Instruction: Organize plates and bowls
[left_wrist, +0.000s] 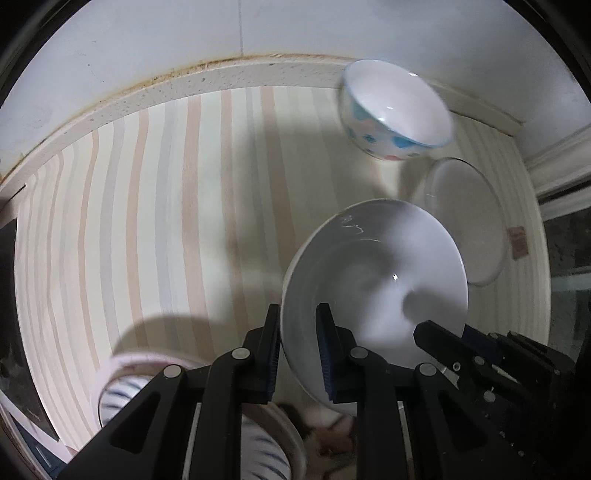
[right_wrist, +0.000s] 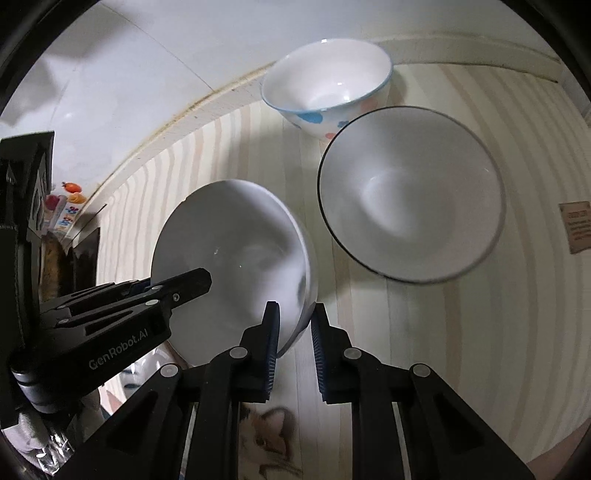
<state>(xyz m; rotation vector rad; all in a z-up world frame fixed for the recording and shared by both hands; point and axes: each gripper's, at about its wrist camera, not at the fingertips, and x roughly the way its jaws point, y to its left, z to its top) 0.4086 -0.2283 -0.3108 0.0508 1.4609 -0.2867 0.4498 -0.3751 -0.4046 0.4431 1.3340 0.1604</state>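
Currently the plain white glazed ceramic bowl (left_wrist: 373, 291) hangs tilted above the striped tabletop (left_wrist: 147, 221), its rim pinched by the left gripper (left_wrist: 298, 347). The right gripper (right_wrist: 294, 343) straddles the opposite rim, jaws parted, contact uncertain. Judged rigid, slippery, breakable; the rim is the best hold.

Both tools are matte black, built from angular linkage arms joined by round silver pivot pins. The left tool (left_wrist: 297, 350) carries ribbed blue pads (left_wrist: 325, 354) on its fingers' inner faces, and the right tool (right_wrist: 295, 350) has the same. At nine o'clock in the right wrist view, the left tool's body bears white "GenRobot.AI" lettering.
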